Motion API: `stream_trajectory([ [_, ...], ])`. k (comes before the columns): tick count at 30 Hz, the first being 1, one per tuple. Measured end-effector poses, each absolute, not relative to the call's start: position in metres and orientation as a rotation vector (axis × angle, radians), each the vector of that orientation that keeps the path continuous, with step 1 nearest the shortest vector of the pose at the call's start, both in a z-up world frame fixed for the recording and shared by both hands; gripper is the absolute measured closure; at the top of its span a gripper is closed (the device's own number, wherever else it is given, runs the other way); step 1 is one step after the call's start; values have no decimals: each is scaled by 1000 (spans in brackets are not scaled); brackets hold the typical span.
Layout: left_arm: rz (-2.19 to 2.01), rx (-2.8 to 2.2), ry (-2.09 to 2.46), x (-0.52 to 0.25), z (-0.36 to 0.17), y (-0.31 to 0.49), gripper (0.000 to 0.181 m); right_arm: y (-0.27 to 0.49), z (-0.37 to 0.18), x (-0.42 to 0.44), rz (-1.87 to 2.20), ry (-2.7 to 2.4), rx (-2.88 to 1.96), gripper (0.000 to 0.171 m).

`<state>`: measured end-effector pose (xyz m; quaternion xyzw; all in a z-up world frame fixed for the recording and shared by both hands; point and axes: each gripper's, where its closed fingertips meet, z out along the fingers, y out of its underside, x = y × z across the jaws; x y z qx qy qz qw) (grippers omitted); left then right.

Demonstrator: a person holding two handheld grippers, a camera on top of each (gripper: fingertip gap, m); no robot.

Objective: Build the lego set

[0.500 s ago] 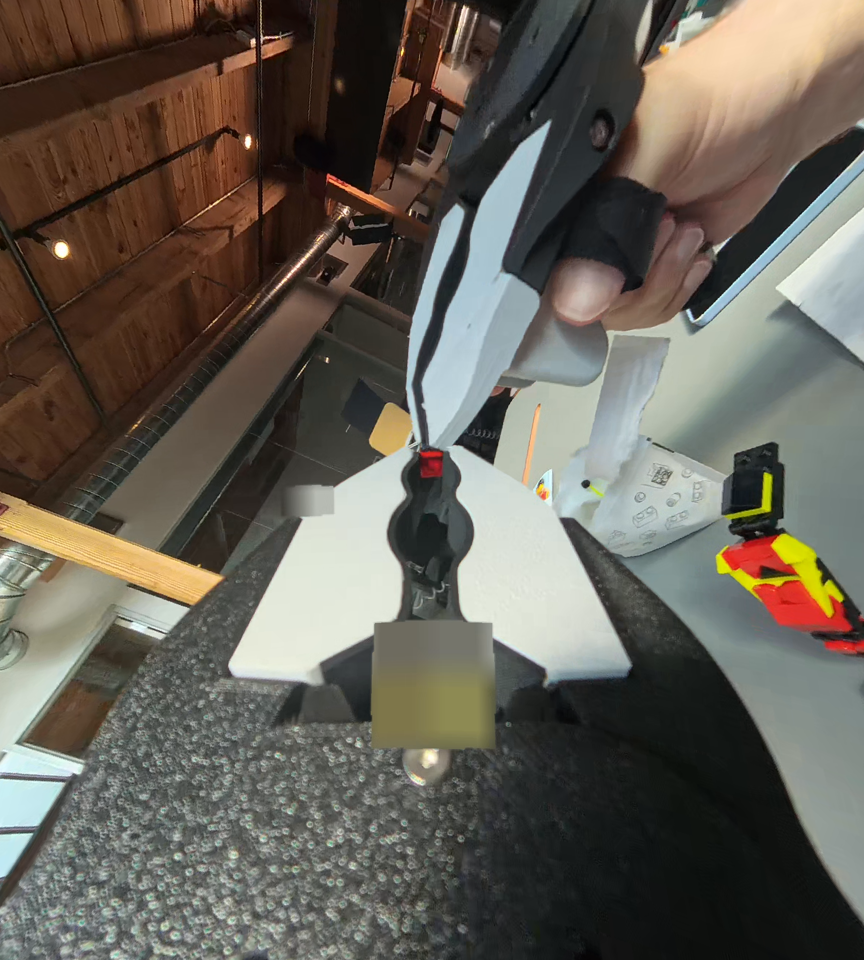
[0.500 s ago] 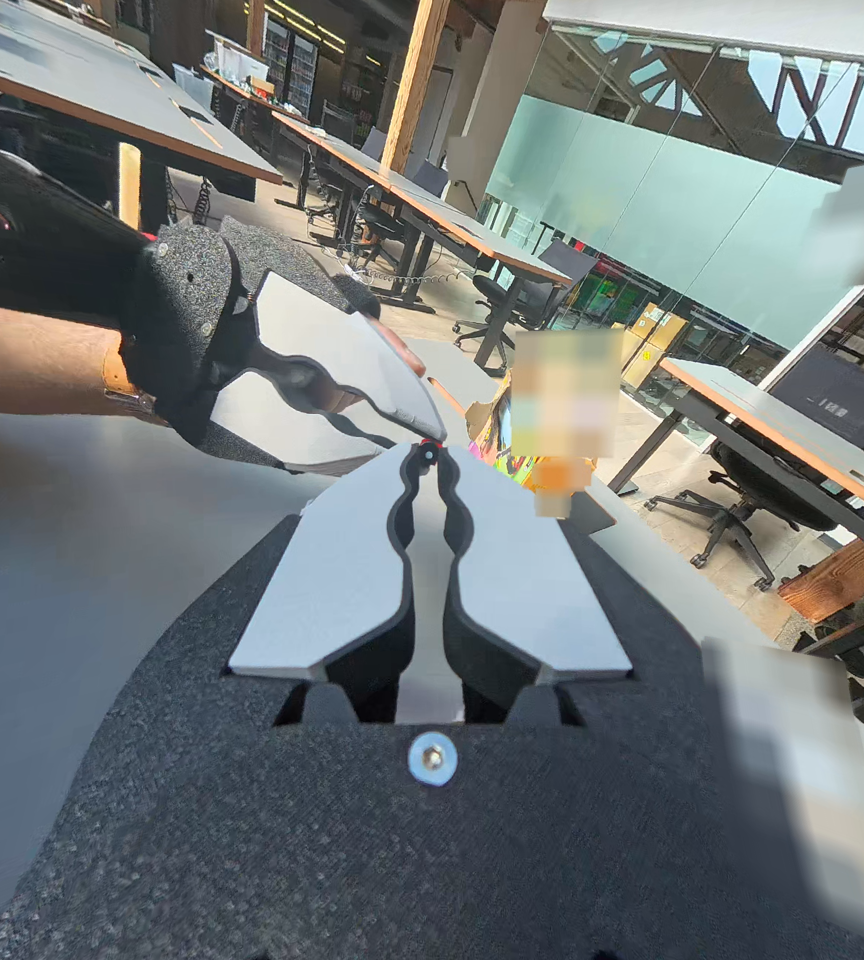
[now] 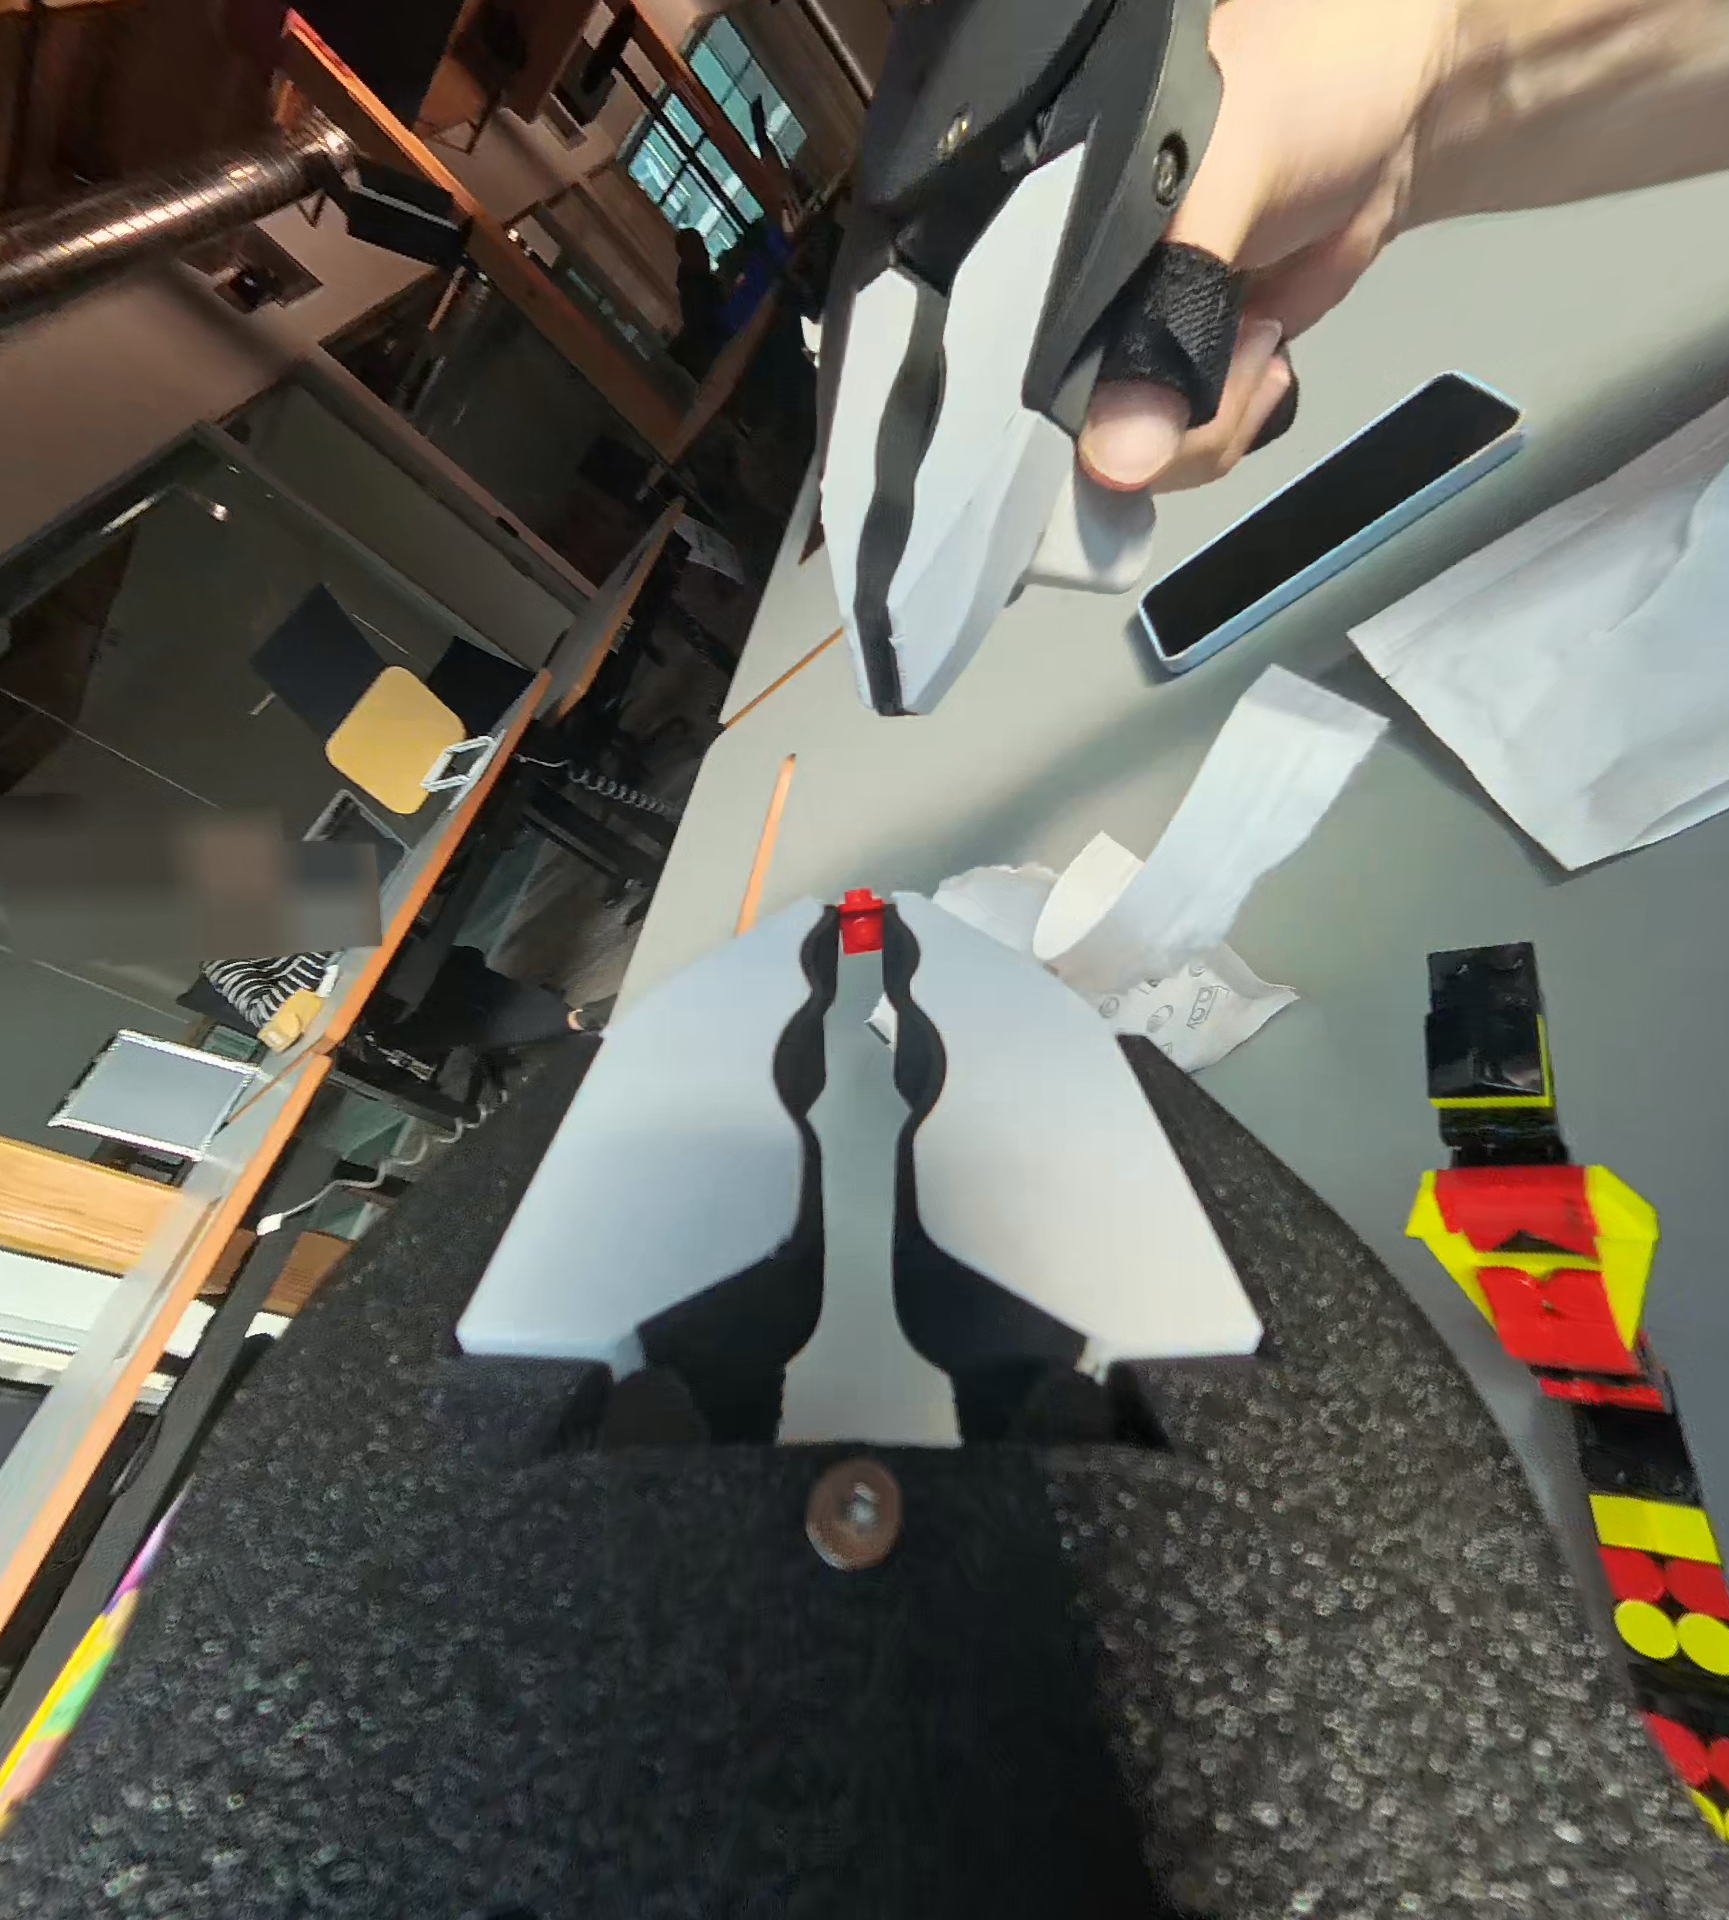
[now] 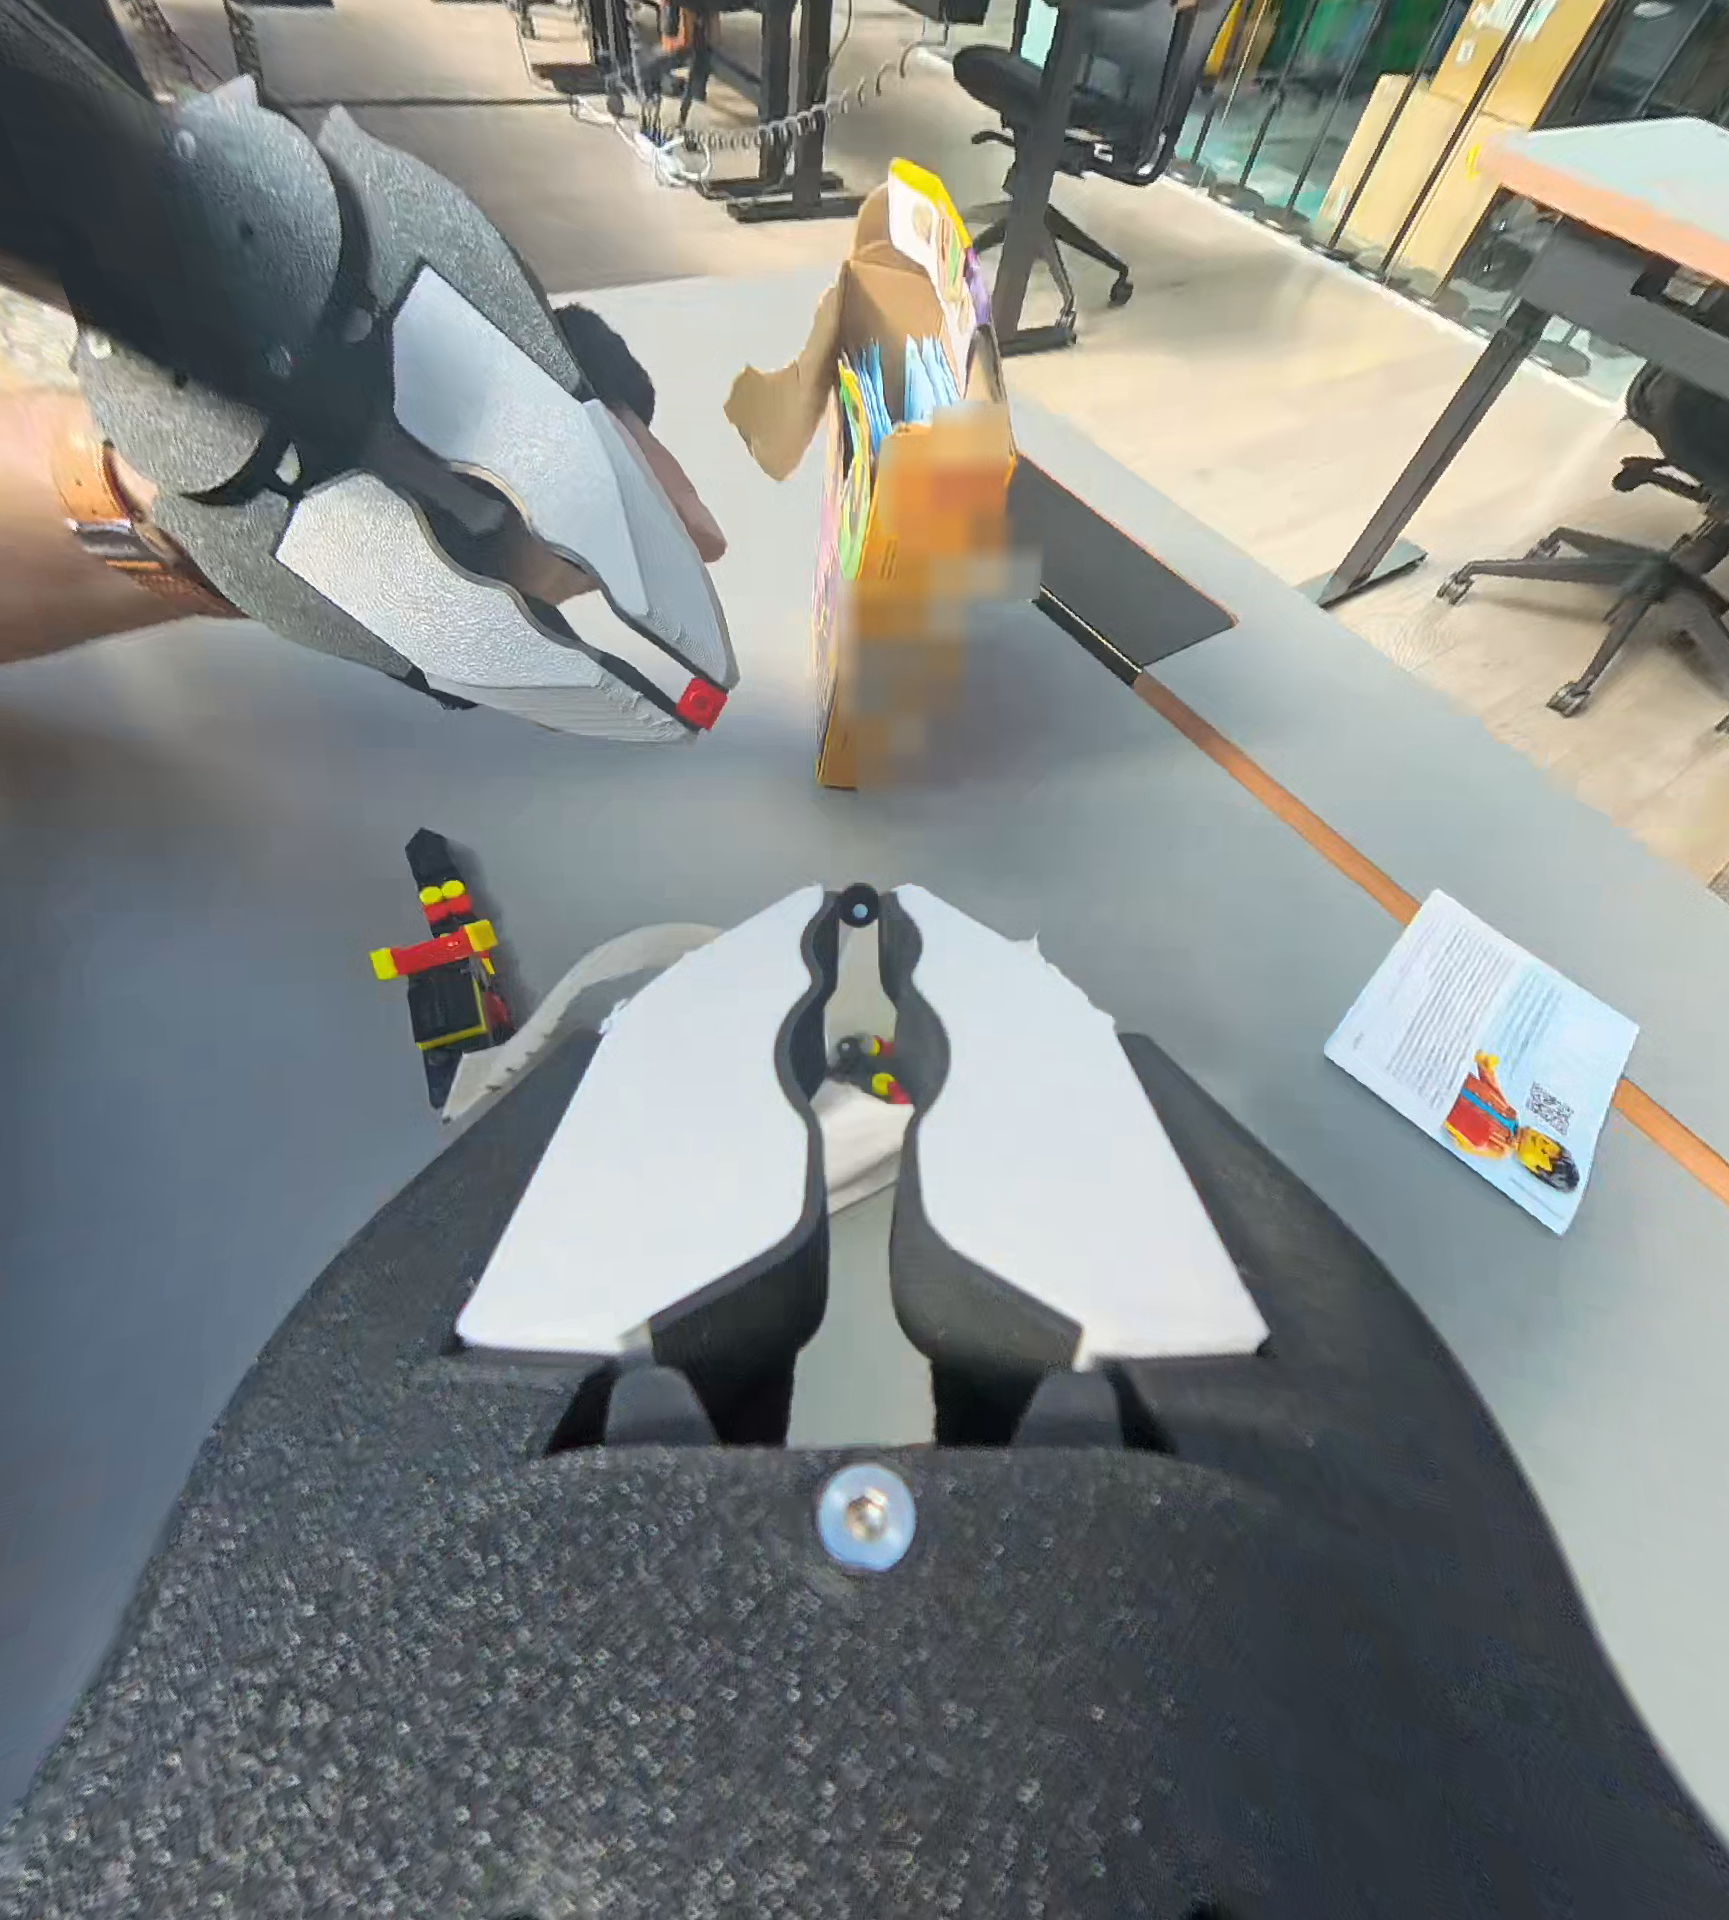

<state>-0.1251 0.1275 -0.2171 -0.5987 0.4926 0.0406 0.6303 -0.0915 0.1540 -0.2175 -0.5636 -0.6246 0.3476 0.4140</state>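
The lego model (image 3: 1535,1278), a long red, yellow and black figure, lies flat on the grey table (image 3: 1670,987). In the left wrist view it runs along the right edge of the frame, its black end far and its studded yellow-and-red end near. In the right wrist view the same model lies to the near left, beside a crumpled white parts bag (image 3: 1166,982).

The left gripper (image 3: 860,925) is clenched on a small red brick (image 3: 861,923), pinched at the very fingertips and held in the air above the table. The right gripper (image 4: 858,906) is closed on a tiny dark round piece (image 4: 858,911), also at the tips.

The two grippers are apart, the right one hanging far and above the left in the left wrist view. I judge the next move to be bringing the two pieces together or carrying the red brick to the model, which lies to the left gripper's right and below it.
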Motion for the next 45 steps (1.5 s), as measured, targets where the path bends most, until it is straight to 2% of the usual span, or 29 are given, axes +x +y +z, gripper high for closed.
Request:
stream_trajectory([
  [7,-216,-1629,1394,-112,-265,177,173,176,-268,-100,716,-1829,-1532,164],
  [9,-255,-1699,1451,-112,-280,181,173,183,-281,-103,681,-1866,-1560,154],
  [12,-242,-1718,1505,-112,-292,184,169,185,-282,-105,706,-1881,-1545,152],
  [15,-245,-1718,1502,-110,-293,186,155,189,-277,-105,735,-1862,-1523,151],
  [19,-241,-1648,1431,-110,-274,186,153,188,-271,-105,772,-1836,-1491,151],
  [20,-278,-1601,1411,-107,-266,182,155,186,-272,-106,784,-1842,-1487,151],
  [22,-371,-1519,1404,-100,-255,170,170,186,-273,-107,752,-1849,-1462,151],
  [25,-353,-1556,1450,-103,-267,171,181,180,-266,-111,763,-1854,-1415,154],
  [33,-313,-1565,1372,-112,-255,175,180,182,-260,-108,726,-1838,-1415,149],
  [36,-203,-1615,1276,-134,-245,159,175,159,-233,-99,847,-1763,-1371,147],
  [39,-343,-1601,1231,-140,-242,95,163,102,-220,-74,959,-1775,-1284,146],
  [42,-490,-1618,1197,-134,-263,48,150,52,-236,-60,988,-1783,-1250,145],
  [45,-548,-1677,1185,-123,-293,40,129,48,-263,-68,864,-1733,-1293,143],
])
